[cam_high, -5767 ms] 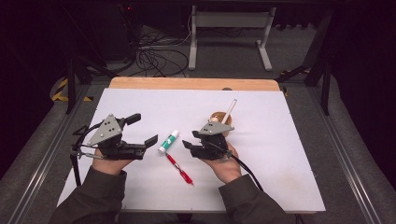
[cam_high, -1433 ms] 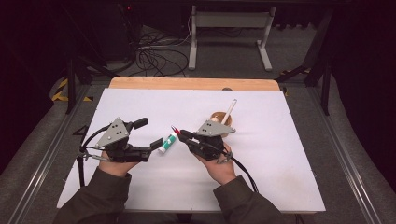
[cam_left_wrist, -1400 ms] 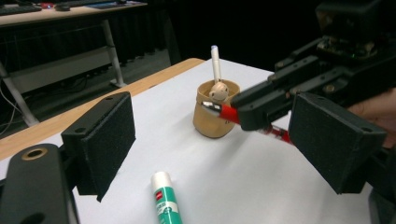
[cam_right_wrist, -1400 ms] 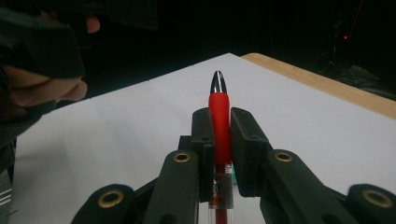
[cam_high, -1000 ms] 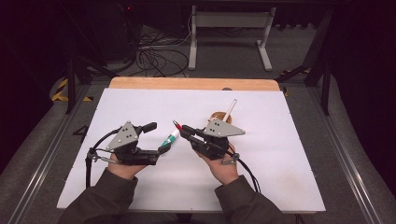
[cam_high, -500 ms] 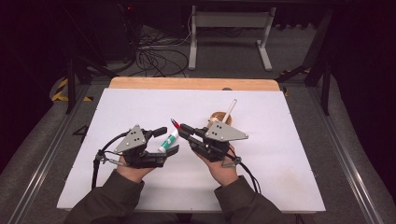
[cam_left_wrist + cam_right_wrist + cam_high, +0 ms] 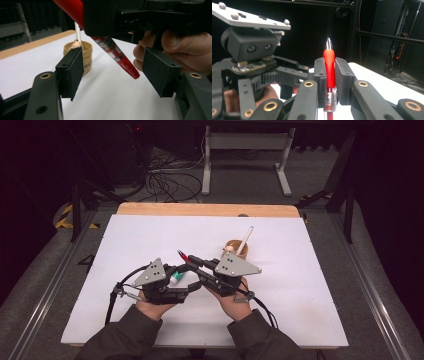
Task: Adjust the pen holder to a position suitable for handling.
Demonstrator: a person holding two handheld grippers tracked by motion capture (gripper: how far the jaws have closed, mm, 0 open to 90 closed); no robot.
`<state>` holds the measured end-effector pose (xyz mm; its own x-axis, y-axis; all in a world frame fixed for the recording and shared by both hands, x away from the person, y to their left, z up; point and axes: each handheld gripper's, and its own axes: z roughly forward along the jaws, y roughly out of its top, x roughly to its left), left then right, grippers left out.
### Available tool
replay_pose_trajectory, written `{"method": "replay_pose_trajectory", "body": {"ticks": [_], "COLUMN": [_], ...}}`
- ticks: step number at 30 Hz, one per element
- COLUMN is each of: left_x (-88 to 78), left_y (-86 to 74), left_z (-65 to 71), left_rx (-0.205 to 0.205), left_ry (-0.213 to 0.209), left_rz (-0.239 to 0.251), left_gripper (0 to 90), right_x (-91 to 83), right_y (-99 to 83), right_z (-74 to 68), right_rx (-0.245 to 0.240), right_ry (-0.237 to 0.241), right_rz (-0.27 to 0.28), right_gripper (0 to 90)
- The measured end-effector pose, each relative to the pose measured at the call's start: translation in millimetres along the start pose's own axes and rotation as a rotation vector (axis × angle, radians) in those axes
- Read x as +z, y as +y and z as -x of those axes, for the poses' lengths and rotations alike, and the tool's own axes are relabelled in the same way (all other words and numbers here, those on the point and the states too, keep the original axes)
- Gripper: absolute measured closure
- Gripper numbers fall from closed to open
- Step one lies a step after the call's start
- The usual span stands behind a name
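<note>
Red pen (image 7: 329, 72) sits clamped between the right gripper's (image 7: 329, 82) pads, silver tip up in the right gripper view and lifted off the white table (image 7: 310, 285) in the high view. Its lower end hangs in the gap of the left gripper (image 7: 117, 72), whose jaws have just been closing around it yet stand clear of it on both sides. Just beside the left gripper lies a small green-and-white tube (image 7: 175, 278). Farther back stands a tan cup (image 7: 86, 53) holding a white stick (image 7: 245, 240)

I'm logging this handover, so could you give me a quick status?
Right gripper clamps red pen. Left gripper open, jaws closing around pen's rear end, not touching. Nothing blocking.
</note>
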<state>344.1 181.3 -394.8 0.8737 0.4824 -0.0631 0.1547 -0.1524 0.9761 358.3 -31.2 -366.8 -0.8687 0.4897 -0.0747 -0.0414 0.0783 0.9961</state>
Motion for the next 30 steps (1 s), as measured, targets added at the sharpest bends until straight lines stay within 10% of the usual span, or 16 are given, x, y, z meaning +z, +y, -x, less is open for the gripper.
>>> {"method": "replay_pose_trajectory", "body": {"ticks": [30], "left_x": [2.4], "left_y": [-1.9], "left_z": [-5.0], "left_rx": [-0.066], "left_ry": [-0.013], "left_rz": [0.028], "left_gripper": [77.3], "right_x": [-10.0], "right_y": [4.9], "right_z": [-2.9], "right_rx": [-0.033], "right_ry": [-0.03], "right_rz": [0.097], "right_gripper": [80.9]}}
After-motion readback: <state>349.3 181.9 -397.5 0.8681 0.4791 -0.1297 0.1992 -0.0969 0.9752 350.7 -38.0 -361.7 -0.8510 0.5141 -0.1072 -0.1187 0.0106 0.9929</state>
